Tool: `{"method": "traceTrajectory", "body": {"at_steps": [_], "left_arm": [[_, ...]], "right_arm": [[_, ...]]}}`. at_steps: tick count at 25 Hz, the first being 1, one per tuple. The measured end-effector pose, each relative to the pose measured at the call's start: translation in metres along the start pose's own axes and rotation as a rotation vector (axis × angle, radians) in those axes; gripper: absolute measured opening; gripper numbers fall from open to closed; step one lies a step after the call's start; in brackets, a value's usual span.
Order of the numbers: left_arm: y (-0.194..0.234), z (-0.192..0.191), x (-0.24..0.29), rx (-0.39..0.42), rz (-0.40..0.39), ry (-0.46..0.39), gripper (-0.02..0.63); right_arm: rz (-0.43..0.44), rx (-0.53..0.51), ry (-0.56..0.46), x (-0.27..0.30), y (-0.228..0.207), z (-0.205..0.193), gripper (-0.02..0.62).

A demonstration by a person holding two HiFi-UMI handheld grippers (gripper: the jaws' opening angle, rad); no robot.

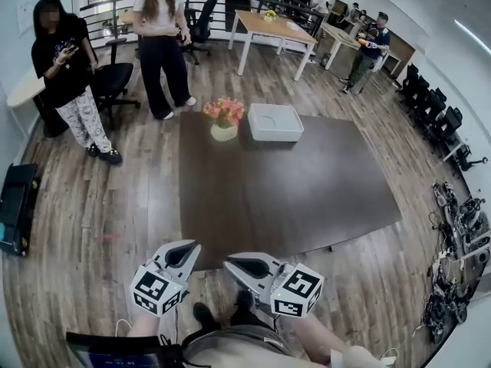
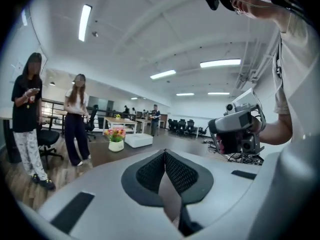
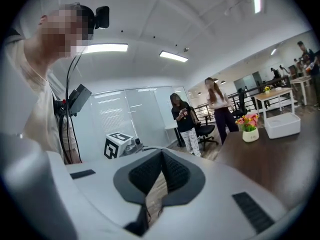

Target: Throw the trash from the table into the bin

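The surface (image 1: 307, 198) shows no trash; the white bin (image 1: 275, 122) stands at its far edge beside a flower pot (image 1: 224, 131). The left gripper (image 1: 186, 250) and right gripper (image 1: 232, 264), both closed and empty, hover at the near edge, with the bin straight ahead and slightly nearer the right.

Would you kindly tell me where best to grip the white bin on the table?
The white bin: probably its front wall, jaws down over the rim from the near side; that edge looks thin and straight, and the flower pot crowds its left end.
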State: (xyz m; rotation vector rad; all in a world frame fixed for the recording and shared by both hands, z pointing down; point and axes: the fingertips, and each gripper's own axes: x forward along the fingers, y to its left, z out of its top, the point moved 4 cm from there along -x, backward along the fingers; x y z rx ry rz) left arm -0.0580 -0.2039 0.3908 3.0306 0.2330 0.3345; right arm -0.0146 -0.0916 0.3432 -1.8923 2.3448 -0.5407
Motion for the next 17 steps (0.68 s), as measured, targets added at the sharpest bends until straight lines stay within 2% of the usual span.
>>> {"method": "traceTrajectory", "body": {"at_steps": [5,10,17], "left_arm": [[-0.067,0.014,0.019,0.020,-0.070,-0.001,0.014],[-0.135,0.027,0.050,0.003,-0.120,-0.008,0.014],[-0.266,0.045,0.112,0.026,-0.179,-0.028,0.014]], "right_arm": [[-0.048,-0.008,-0.041,-0.067,0.005,-0.007,0.017],[-0.087,-0.020,-0.087,-0.144,-0.003,-0.012,0.017],[-0.145,-0.002,-0.122,-0.298,-0.025,-0.031,0.015]]}}
